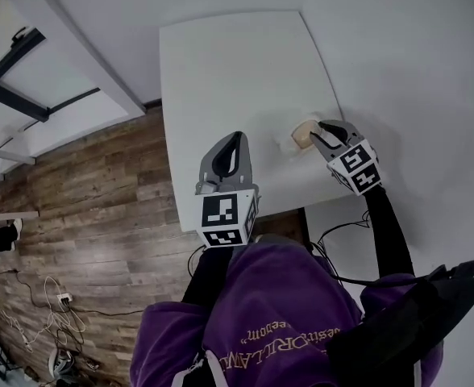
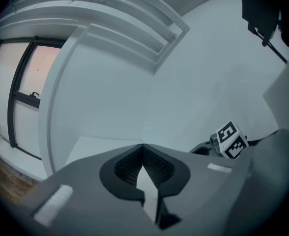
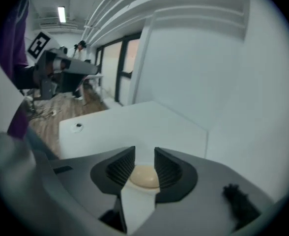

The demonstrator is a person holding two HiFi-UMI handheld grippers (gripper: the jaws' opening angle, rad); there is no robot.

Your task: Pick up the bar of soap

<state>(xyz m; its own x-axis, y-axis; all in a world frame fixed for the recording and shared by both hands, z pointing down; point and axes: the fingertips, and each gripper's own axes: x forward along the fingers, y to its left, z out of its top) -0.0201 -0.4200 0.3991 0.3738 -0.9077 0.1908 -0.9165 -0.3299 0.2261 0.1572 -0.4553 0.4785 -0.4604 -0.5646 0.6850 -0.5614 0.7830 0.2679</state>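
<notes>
Cream-coloured bar of soap [image 1: 304,134] lies near the bench's [image 1: 221,71] right edge, at about 2 o'clock from the middle of the head view, with a pale patch of something under it that is too blurred to identify. The right claw [image 1: 316,138] reaches in from 4 o'clock, its tips at the soap. In the right gripper view the soap [image 3: 144,176] sits between the ribbed pads [image 3: 121,170], which press in on it at 9 and 3 o'clock. The claw [image 3: 144,151] is narrowed to the soap's width, gripping it. White bench top [image 3: 115,124] stretches beyond toward 11 o'clock.

The left claw [image 1: 237,138] hovers over the bench's near edge, pointing to 12 o'clock, well apart from the soap. In its own view its tips [image 2: 142,145] meet at a point with nothing between them, fully closed. The right claw's marker cube [image 2: 231,140] shows at 3 o'clock there.

Wood-plank floor [image 1: 100,192] fills the head view's 9 o'clock side, and a purple sweatshirt [image 1: 261,313] sits at 6 o'clock.
</notes>
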